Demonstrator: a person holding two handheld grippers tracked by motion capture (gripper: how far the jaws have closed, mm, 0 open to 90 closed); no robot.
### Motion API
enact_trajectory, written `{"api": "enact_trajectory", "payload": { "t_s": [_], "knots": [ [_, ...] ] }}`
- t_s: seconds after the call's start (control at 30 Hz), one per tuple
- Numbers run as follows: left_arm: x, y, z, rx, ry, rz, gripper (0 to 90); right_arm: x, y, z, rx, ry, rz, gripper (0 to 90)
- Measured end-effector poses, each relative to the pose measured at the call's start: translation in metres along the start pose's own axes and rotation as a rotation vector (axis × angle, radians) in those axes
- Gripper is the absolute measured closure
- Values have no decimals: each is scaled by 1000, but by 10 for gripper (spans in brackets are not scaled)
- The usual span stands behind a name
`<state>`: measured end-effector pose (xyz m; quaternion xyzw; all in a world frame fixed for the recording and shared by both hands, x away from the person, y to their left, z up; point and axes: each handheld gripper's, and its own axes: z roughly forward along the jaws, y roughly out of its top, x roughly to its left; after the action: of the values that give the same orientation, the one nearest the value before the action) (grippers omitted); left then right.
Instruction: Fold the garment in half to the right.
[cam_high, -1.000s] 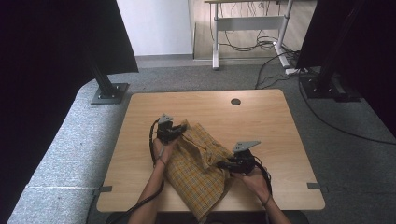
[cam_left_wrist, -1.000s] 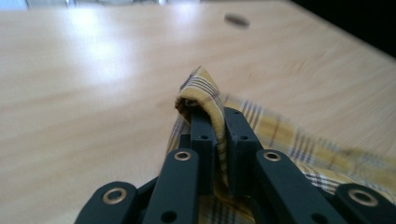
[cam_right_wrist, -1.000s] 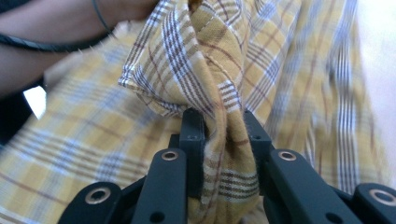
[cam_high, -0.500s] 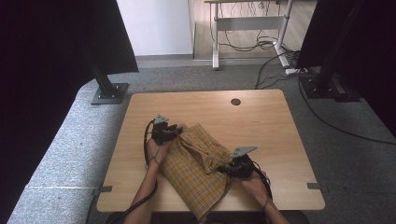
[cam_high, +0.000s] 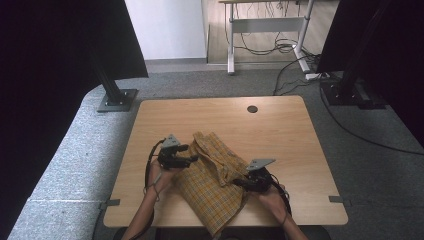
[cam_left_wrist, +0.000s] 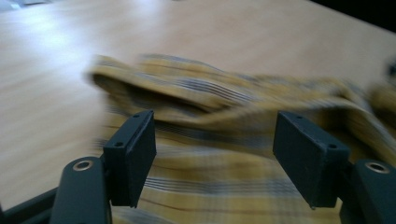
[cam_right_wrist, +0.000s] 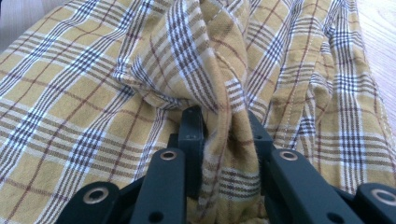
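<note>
The yellow plaid cotton shirt (cam_high: 212, 177) lies lengthwise far-left to near-right; left tongs (cam_left_wrist: 215, 158) just opened, empty; right tongs (cam_right_wrist: 224, 140) grip it.

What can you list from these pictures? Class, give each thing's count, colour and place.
Shirt: one, yellow plaid, crumpled at the table's near middle.
Table: one, light wood, centre, with a dark round hole near its far edge.
Desk frame: one, white, far back, cables under it.
Stand base: one, black, floor at far left.
Left gripper: one, black, jaws just opened, over the shirt's left edge.
Right gripper: one, black, shut on a shirt fold.
Forearms: two, near edge.
</note>
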<state>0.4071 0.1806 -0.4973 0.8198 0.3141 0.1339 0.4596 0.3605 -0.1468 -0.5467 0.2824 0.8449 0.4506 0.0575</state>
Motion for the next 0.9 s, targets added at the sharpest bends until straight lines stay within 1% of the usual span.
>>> {"api": "enact_trajectory", "payload": {
  "t_s": [0.07, 0.1, 0.13, 0.17, 0.2, 0.23, 0.27, 0.3, 0.33, 0.37, 0.4, 0.47, 0.53, 0.7, 0.8, 0.83, 0.9],
  "knots": [
    [-16, -4, 3, 22, -28, 29, 289, 1, 0, -1, -2, -4, -6, 735],
    [-23, -7, 6, 45, -33, 46, 286, 1, -1, -1, -4, -6, -10, 730],
    [-29, -11, 9, 80, -24, 75, 286, 1, -1, -1, -6, -8, -15, 718],
    [-33, -16, 13, 129, 11, 115, 284, 1, -1, -3, -7, -10, -21, 706],
    [-35, -21, 18, 190, 59, 169, 276, 1, -2, -4, -10, -11, -26, 695],
    [-35, -27, 24, 237, 82, 194, 258, 0, -3, -5, -15, -11, -24, 684],
    [-31, -32, 28, 252, 66, 168, 254, -1, -3, -7, -22, -8, -16, 672],
    [-26, -35, 31, 253, 43, 111, 254, -1, -4, -9, -30, -5, -9, 664],
    [-23, -36, 32, 238, 27, 66, 247, -1, -5, -11, -33, -6, -8, 654],
    [-22, -37, 32, 230, 25, 66, 244, -1, -5, -13, -34, -11, -14, 640],
    [-23, -37, 32, 233, 29, 73, 246, 0, -5, -15, -35, -15, -16, 613],
    [-24, -37, 32, 239, 39, 77, 246, 3, -6, -21, -39, -20, -12, 558],
    [-24, -38, 32, 231, 37, 75, 245, 5, -6, -28, -47, -26, -10, 498],
    [-24, -39, 32, 224, 35, 74, 244, 13, -2, -45, -77, -51, -11, 258],
    [-23, -39, 31, 219, 35, 73, 242, 21, 5, -46, -111, -70, -14, 135],
    [-24, -39, 32, 215, 34, 70, 241, 25, 8, -44, -115, -83, -23, 104],
    [-24, -40, 31, 213, 34, 69, 241, 34, 16, -38, -120, -118, -61, 59]
  ]
}}
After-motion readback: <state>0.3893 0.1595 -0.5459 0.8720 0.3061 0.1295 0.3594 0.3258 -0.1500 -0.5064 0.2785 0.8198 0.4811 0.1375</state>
